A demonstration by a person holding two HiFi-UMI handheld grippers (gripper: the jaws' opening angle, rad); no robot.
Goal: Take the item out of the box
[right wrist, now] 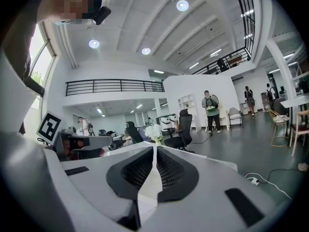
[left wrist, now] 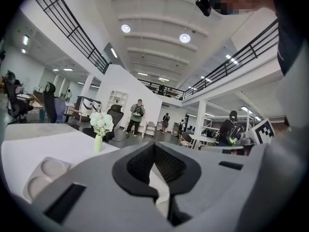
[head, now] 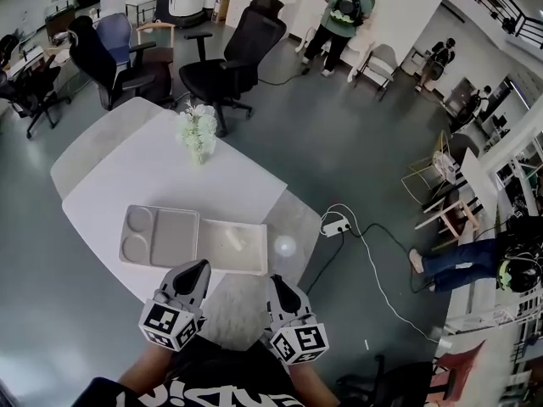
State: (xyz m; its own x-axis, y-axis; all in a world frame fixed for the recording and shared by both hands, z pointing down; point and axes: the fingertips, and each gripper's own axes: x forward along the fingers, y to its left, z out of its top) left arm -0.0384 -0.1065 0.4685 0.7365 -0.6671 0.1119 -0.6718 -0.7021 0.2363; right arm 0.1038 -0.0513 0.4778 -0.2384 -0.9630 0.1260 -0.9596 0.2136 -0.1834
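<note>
A pale grey box [head: 161, 236] with several compartments lies open on the white table [head: 153, 176], close to its near edge. Its right half [head: 254, 261] holds a small white item [head: 235, 242]. My left gripper [head: 200, 267] hovers shut just before the box's near rim, with nothing in it. My right gripper [head: 276, 280] is shut and empty too, near the box's right corner. In the left gripper view the closed left gripper [left wrist: 154, 146] points over the round compartments [left wrist: 41, 175]. In the right gripper view the right gripper [right wrist: 154, 149] points across the table.
A vase of white flowers [head: 198, 134] stands at the table's far side. A round white object [head: 285, 246] sits right of the box. Black office chairs [head: 229, 66] stand beyond the table. A power strip [head: 337, 225] and cable lie on the floor at right. People stand further off.
</note>
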